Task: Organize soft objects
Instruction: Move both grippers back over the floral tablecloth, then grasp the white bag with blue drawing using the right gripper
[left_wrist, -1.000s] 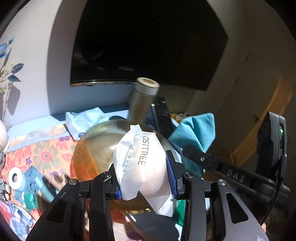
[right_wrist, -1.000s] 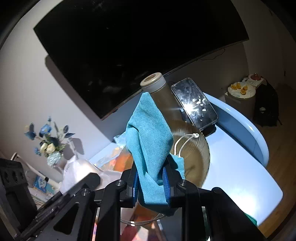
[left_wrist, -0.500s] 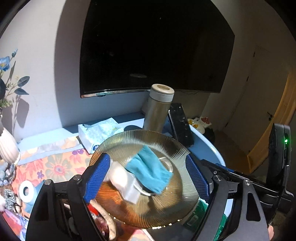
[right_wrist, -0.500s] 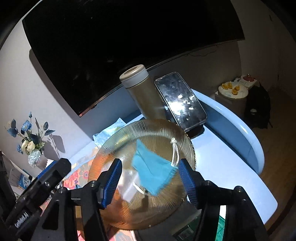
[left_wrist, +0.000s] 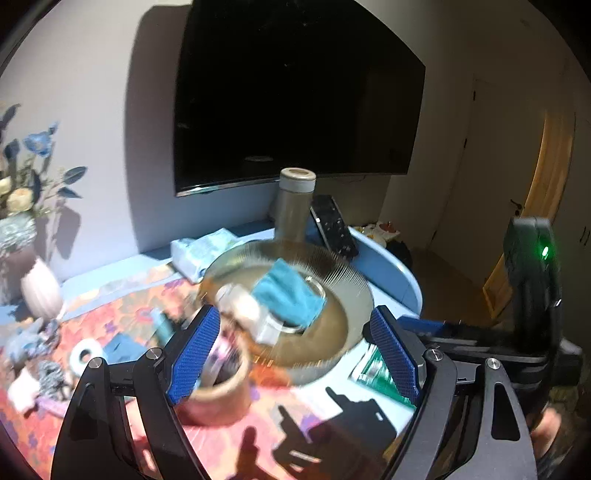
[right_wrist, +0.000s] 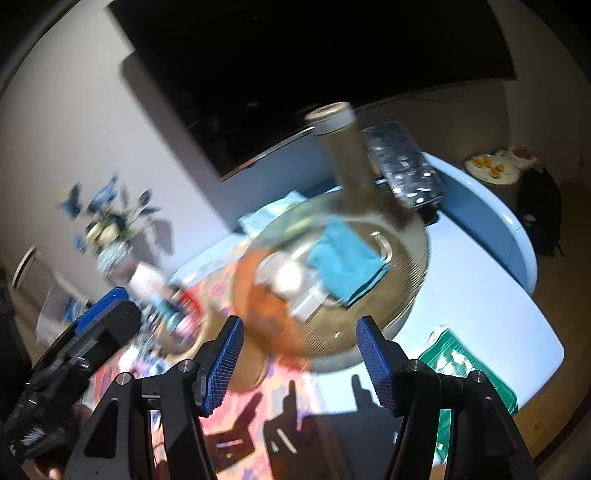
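A ribbed amber glass plate (left_wrist: 343, 295) (right_wrist: 406, 236) sits on the table. On it lie a folded teal cloth (left_wrist: 290, 291) (right_wrist: 345, 260) and a white soft packet (left_wrist: 245, 308) (right_wrist: 286, 280), side by side and touching. My left gripper (left_wrist: 295, 358) is open and empty, above and nearer than the plate. My right gripper (right_wrist: 301, 363) is open and empty too, also back from the plate. The views are motion-blurred.
A metal flask (left_wrist: 295, 206) (right_wrist: 341, 147) and a dark phone (left_wrist: 332, 225) (right_wrist: 404, 166) stand behind the plate. A tissue pack (left_wrist: 199, 251), a brown cup (left_wrist: 221, 391), a tape roll (left_wrist: 85, 354), a green packet (right_wrist: 465, 369) and a flower vase (left_wrist: 37, 288) crowd the floral mat.
Both grippers let go: the white packet and teal cloth dropped onto the plate. Both grippers have since pulled back and up, open, so more of the table shows.
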